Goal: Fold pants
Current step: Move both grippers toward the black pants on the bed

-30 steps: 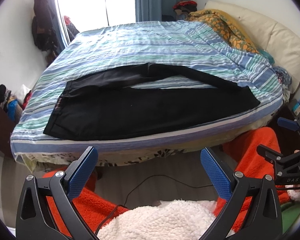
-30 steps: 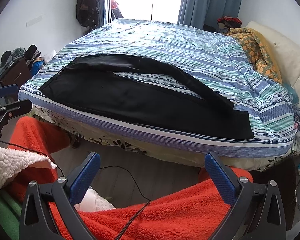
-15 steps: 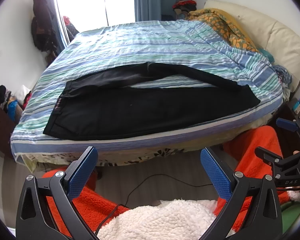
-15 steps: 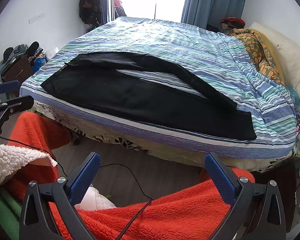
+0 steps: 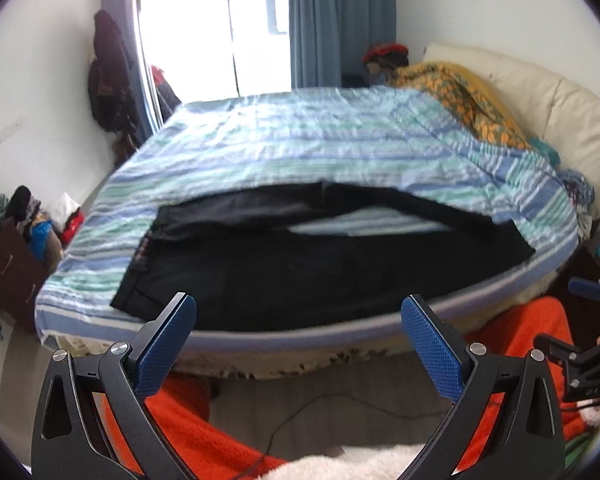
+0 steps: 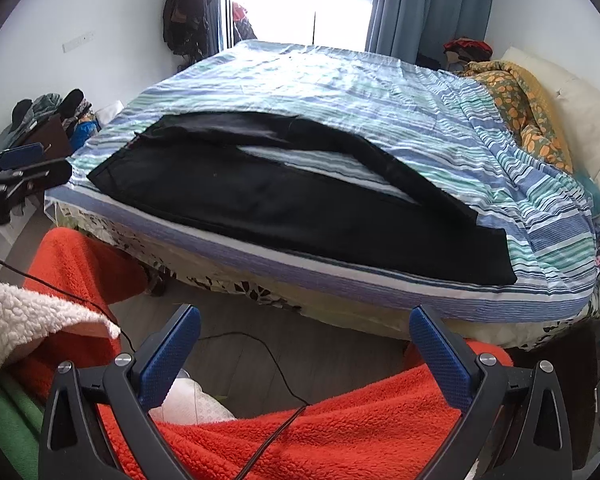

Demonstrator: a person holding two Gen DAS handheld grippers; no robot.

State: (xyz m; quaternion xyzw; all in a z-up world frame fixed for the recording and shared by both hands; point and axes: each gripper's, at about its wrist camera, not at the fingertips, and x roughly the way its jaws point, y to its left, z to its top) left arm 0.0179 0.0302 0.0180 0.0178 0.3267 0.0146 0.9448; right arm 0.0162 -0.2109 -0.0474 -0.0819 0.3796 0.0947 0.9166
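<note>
pants: black pair (image 5: pixel 312 272) lying flat on the bed, close to the near edge, waistband off to the left and the cuffs to the right. The two legs split apart a bit, so a sliver of striped sheet shows between them. Same thing from the right wrist view (image 6: pixel 300 204).

bed: covered with a blue, green and white striped sheet (image 5: pixel 300 140); the near edge (image 6: pixel 340 280) runs just beyond the fingers in both views.

left gripper: (image 5: pixel 298 344) held in front of the bed's near edge, not touching anything. Blue-padded fingers (image 5: pixel 168 344) spread wide, nothing between them.

right gripper: (image 6: pixel 300 354) same deal, low in front of the bed, fingers (image 6: pixel 440 354) wide apart and holding nothing. You can also spot it at the right edge of the left wrist view (image 5: pixel 588 360).

person: orange fleece legs (image 6: pixel 320 432) below both grippers, a white fluffy sleeve (image 6: pixel 24 320) on the left side.

floor: grey, with a thin black cable (image 6: pixel 268 356) trailing across it.

other stuff: orange patterned blanket (image 5: pixel 472 100) bunched by the cream headboard (image 5: pixel 560 108), blue curtain (image 5: pixel 340 20) by the bright window, dark clothes hanging on the left wall (image 5: pixel 110 80).
</note>
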